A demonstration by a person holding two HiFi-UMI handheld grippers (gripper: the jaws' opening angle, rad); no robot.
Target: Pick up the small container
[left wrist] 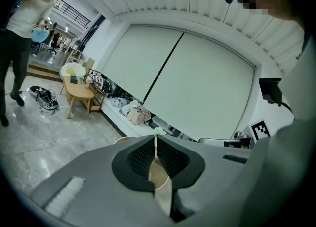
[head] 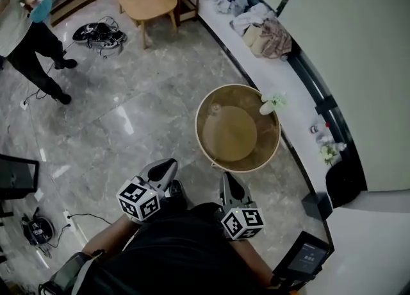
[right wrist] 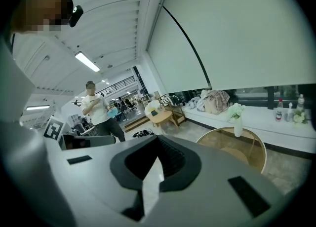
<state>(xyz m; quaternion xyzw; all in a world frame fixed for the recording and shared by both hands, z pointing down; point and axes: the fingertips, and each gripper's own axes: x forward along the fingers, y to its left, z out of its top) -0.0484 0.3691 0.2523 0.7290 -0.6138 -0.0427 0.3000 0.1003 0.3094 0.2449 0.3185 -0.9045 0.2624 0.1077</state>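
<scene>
A small white vase with pale flowers (head: pixel 270 104) stands at the far right edge of a round glass table with a tan rim (head: pixel 200 134). The right gripper view shows the vase (right wrist: pixel 238 125) on that table (right wrist: pixel 258 148); in the left gripper view only its flowers (left wrist: pixel 158 132) peek over the jaws. Both grippers hang close to the person's body, short of the table. The left gripper (head: pixel 163 171) is shut with nothing in it, and its pads (left wrist: pixel 166 158) meet. The right gripper (head: pixel 230 182) is also shut and empty.
A long white ledge (head: pixel 282 75) runs along the window behind the table, with bags (head: pixel 266 34) and small bottles (head: pixel 320 127) on it. A wooden coffee table (head: pixel 144 2), cables (head: pixel 99 34) and a standing person (head: pixel 19 24) are far left. A dark box (head: pixel 316 205) sits near right.
</scene>
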